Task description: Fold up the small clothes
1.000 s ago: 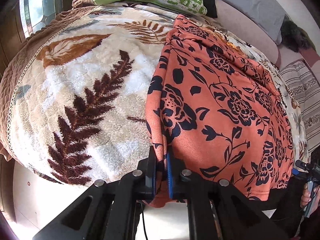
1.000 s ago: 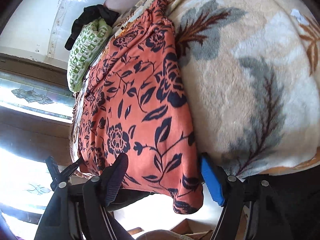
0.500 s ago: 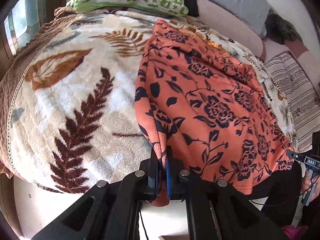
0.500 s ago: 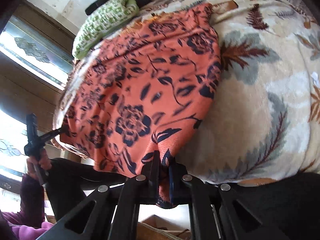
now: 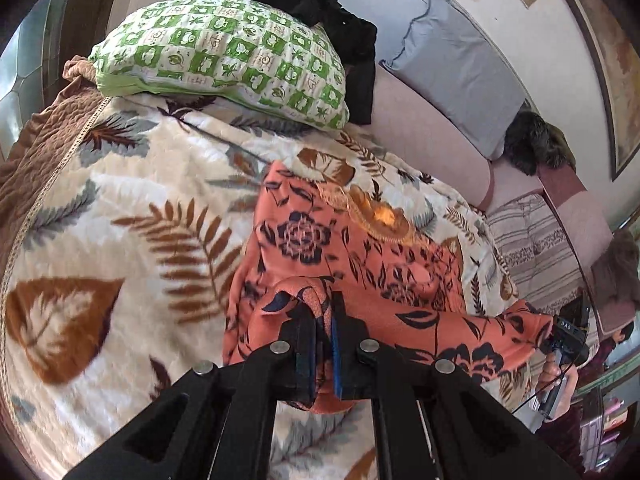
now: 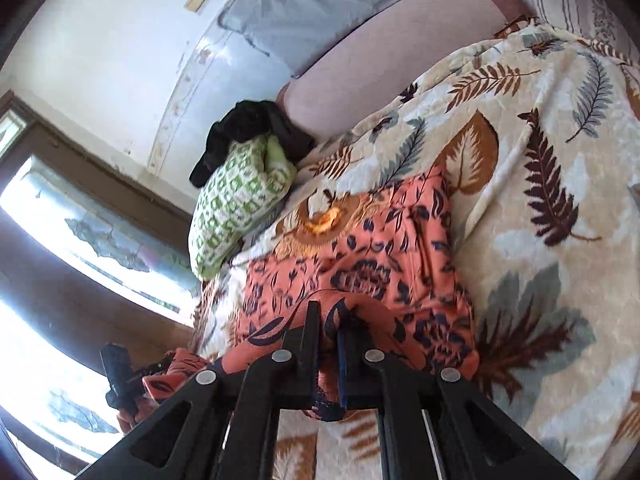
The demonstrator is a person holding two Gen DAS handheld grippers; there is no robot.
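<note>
An orange garment with dark navy flowers (image 5: 360, 256) lies on a leaf-patterned blanket (image 5: 120, 220). Its near hem is lifted and carried over the rest of the cloth. My left gripper (image 5: 325, 320) is shut on the hem's left corner. My right gripper (image 6: 328, 328) is shut on the hem's right corner; it also shows at the right edge of the left wrist view (image 5: 566, 338). The garment (image 6: 380, 264) shows a gold embroidered neckline (image 6: 320, 220) at its far end. The lifted hem sags between the two grippers.
A green-and-white checked pillow (image 5: 224, 56) with a black cloth (image 5: 320, 12) on it lies at the bed's head. A pink couch back (image 5: 432, 136) with a grey cushion (image 5: 460, 64) runs behind. A striped cover (image 5: 532, 248) lies right. A window (image 6: 60, 240) is beside the bed.
Both grippers have lifted the garment's near hem off the bed edge and carried it forward over the cloth toward the neckline. One second ago my right gripper was open; it has shut on the hem.
</note>
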